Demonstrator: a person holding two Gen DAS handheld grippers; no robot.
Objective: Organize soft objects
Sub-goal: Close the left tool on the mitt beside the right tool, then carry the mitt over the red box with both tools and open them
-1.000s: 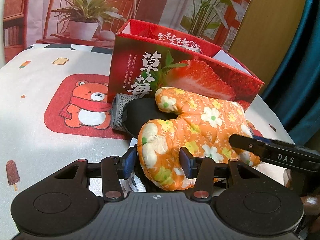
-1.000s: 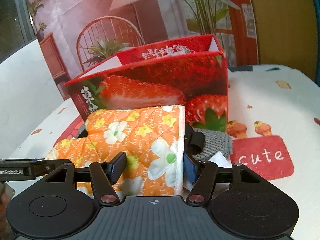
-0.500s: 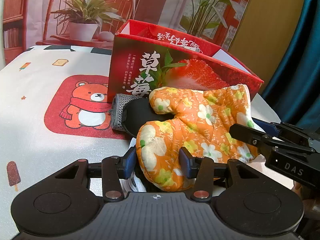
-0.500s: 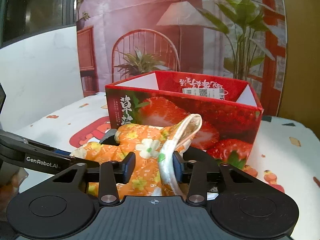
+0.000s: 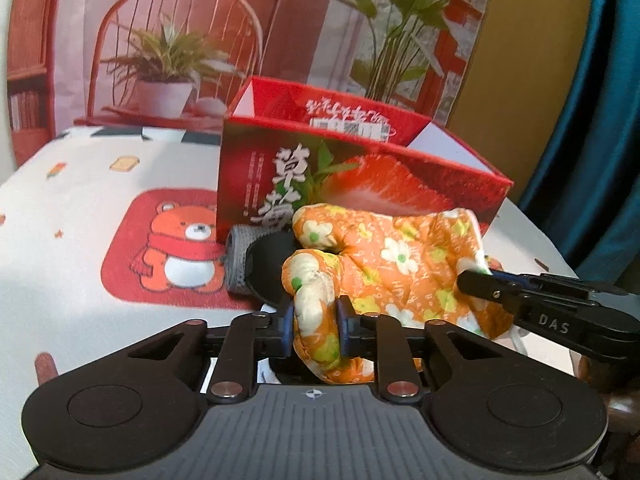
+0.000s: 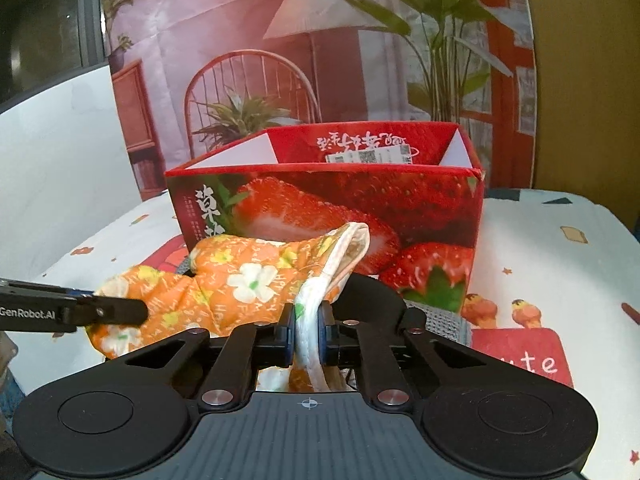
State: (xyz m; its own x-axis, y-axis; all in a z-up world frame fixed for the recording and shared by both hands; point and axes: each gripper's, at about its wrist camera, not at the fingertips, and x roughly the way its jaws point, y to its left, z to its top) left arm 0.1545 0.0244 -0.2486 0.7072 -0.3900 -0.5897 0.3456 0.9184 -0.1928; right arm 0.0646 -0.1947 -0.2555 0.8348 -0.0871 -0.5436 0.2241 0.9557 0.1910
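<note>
An orange flowered oven mitt (image 5: 400,256) hangs slightly raised in front of the red strawberry box (image 5: 360,176). My left gripper (image 5: 314,312) is closing its jaws, and the pads press on the mitt's padded finger end. The right gripper (image 6: 307,316) is shut on the white-lined cuff of the mitt (image 6: 248,280). Each gripper shows in the other's view: the right one's tip (image 5: 480,280) at the cuff, the left one's tip (image 6: 120,310) at the finger end. The open-topped box (image 6: 320,200) stands just behind the mitt.
A black item with a grey knitted edge (image 5: 240,264) lies under the mitt against the box; in the right wrist view it shows as a black hump (image 6: 372,292). The tablecloth carries a red bear patch (image 5: 160,248) and a red "cute" patch (image 6: 520,360). A printed backdrop stands behind.
Both grippers have closed onto the mitt: the left on its finger end, the right on its cuff. The cuff end has risen off the table and bunched between the right pads.
</note>
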